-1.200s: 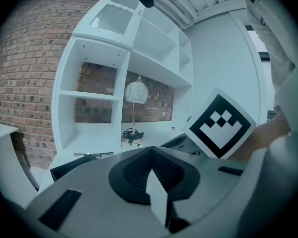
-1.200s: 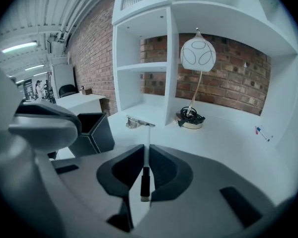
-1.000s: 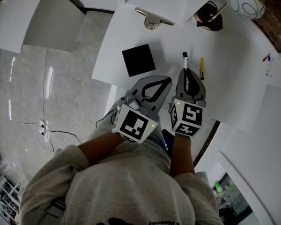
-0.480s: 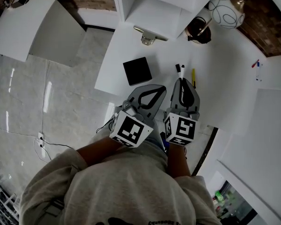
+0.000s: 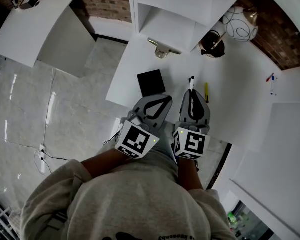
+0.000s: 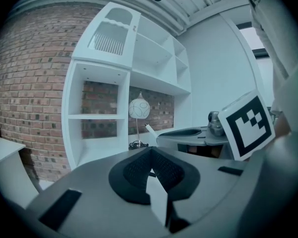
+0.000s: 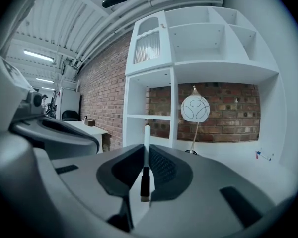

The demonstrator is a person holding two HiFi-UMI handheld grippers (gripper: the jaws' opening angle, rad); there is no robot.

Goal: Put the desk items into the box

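Both grippers have come up off the desk since a second ago, and the right one is carrying the marker with it.

Head view: the right gripper (image 5: 191,90) is clamping the marker (image 5: 191,82), which is sticking out past its tips above the white desk (image 5: 240,94). The yellow pen (image 5: 206,92) is lying on the desk just right of it. The left gripper (image 5: 168,98) is hovering beside the right one, tips pointing toward the black box (image 5: 151,82), which is sitting near the desk edge.

Left gripper view: the jaws of the left gripper (image 6: 150,152) are meeting at the tips, gripping nothing. They are facing the white shelf unit (image 6: 97,118) and the globe lamp (image 6: 138,108).

Right gripper view: the pads are pressing on the marker's dark end, and its white end is pointing upward.
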